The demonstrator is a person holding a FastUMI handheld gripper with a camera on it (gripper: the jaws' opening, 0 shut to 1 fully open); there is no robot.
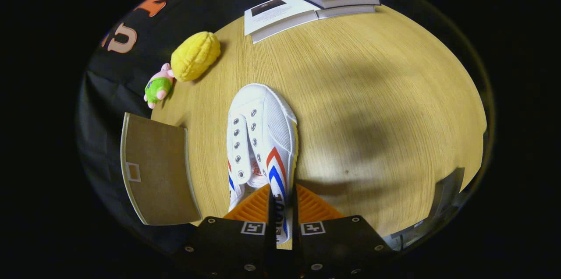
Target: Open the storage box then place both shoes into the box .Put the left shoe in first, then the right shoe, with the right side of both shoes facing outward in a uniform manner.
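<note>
A white canvas shoe point(261, 139) with red and blue chevrons on its side points away from me over the wooden table point(372, 95). My gripper point(280, 202) is shut on the shoe's right side wall near the heel, one orange finger point(252, 206) inside the shoe and the other outside. The shoe's heel is hidden behind the fingers. To the left of the shoe lies a flat brown panel point(155, 169), seemingly the storage box's lid or flap, hanging past the table's edge.
A yellow plush toy point(195, 55) and a small pink and green plush figure point(158, 86) lie at the table's far left. Several books point(307, 5) are stacked at the far edge. A grey, glossy object's corner point(445, 196) shows at the right.
</note>
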